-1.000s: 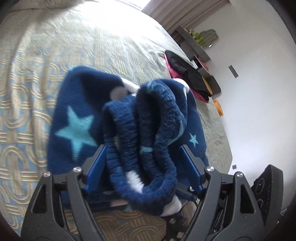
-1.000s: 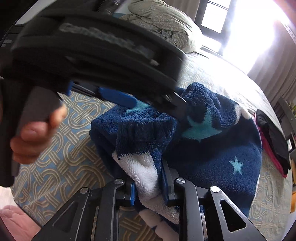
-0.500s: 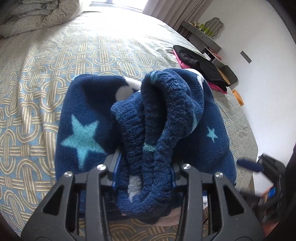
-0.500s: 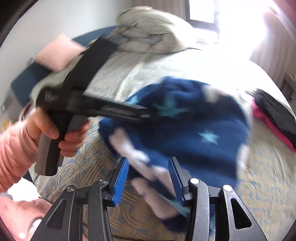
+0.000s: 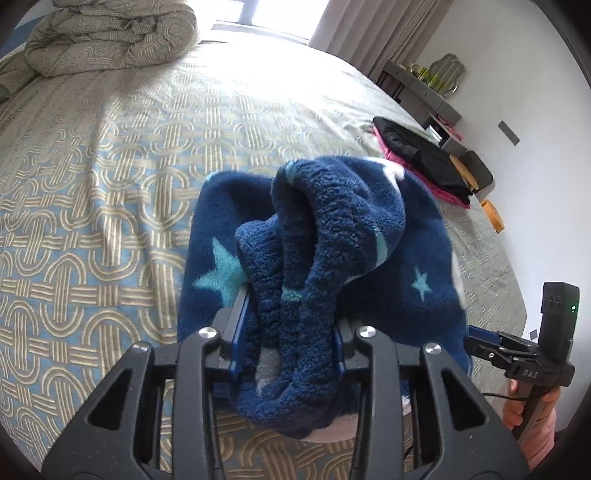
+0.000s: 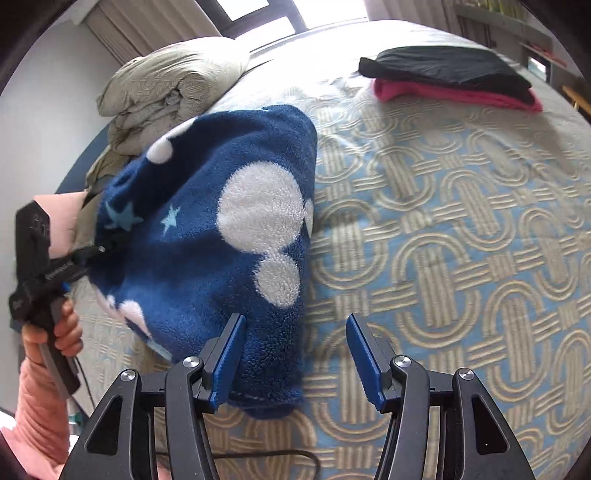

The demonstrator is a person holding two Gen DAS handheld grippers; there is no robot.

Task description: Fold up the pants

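Two claws at work — left claw [image 5: 288, 328] closing, clamped on a bunched ridge of the fleece pants [image 6: 221, 236], lifted off the bed [image 6: 461, 240]. Right claw [image 6: 295, 354] opening, pads bare, over the pants' lower corner. Risk: thick fleece slips the single grip — fold slumps.

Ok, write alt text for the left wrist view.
The left gripper, jaws closing, clamps a bunched fold of navy star-print fleece pants over a patterned bedspread. A rolled duvet lies beyond; black and pink clothes sit far right.
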